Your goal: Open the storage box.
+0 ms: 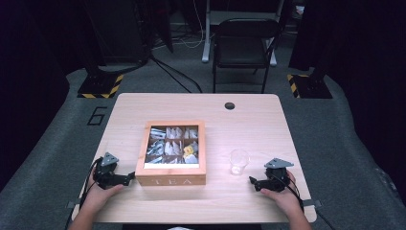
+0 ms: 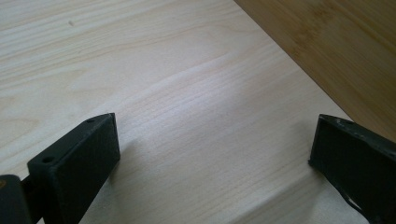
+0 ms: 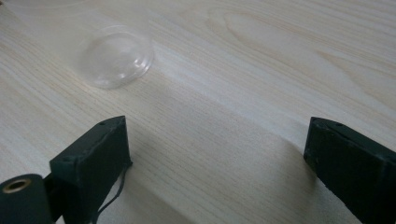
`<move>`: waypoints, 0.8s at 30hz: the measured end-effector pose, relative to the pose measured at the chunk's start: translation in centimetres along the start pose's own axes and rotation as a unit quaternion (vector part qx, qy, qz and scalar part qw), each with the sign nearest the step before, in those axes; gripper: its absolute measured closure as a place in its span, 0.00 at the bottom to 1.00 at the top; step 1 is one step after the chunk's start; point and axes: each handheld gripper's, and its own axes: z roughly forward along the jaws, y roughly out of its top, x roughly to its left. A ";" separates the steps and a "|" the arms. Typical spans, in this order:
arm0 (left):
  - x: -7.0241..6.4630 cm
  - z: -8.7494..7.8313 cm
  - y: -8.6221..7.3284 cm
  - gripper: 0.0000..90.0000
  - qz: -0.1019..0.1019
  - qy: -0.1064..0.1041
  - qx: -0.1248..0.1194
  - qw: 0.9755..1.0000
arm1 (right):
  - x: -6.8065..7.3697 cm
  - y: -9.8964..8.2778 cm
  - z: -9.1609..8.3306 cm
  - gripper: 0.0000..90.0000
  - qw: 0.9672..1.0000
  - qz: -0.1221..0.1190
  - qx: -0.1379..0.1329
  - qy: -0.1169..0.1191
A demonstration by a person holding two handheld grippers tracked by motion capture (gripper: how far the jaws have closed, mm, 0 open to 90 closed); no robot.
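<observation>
Here, my left gripper (image 1: 130, 178) rests on the table (image 1: 249, 124) with its jaws wide apart and nothing between them, the tea box (image 1: 171, 180) just ahead of its tips. My right gripper (image 1: 252, 181) lies on the table too, jaws spread and empty, with the clear cup (image 1: 239, 161) near, just ahead and to the left.

Tan tea box (image 1: 171, 180) (white bags (image 1: 165, 147)), clear cup (image 1: 239, 161)

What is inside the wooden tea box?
The wooden tea box holds compartments of pale wrapped tea bags, one yellow. Its glare-washed front row is unclear; what lies under the top bags is covered.
</observation>
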 end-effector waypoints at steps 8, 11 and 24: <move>0.1 0.1 0.0 0.02 0.013 -0.014 -0.003 1.000 | -0.1 0.0 0.0 0.10 1.000 -0.001 -0.002 -0.002; 0.2 -0.1 0.0 0.05 0.013 -0.016 -0.004 1.000 | 0.0 0.0 -0.2 0.13 1.000 -0.007 -0.005 0.008; 0.4 -0.5 -0.2 0.19 0.005 -0.010 -0.017 1.000 | 0.0 0.1 0.0 0.14 1.000 -0.007 -0.007 0.007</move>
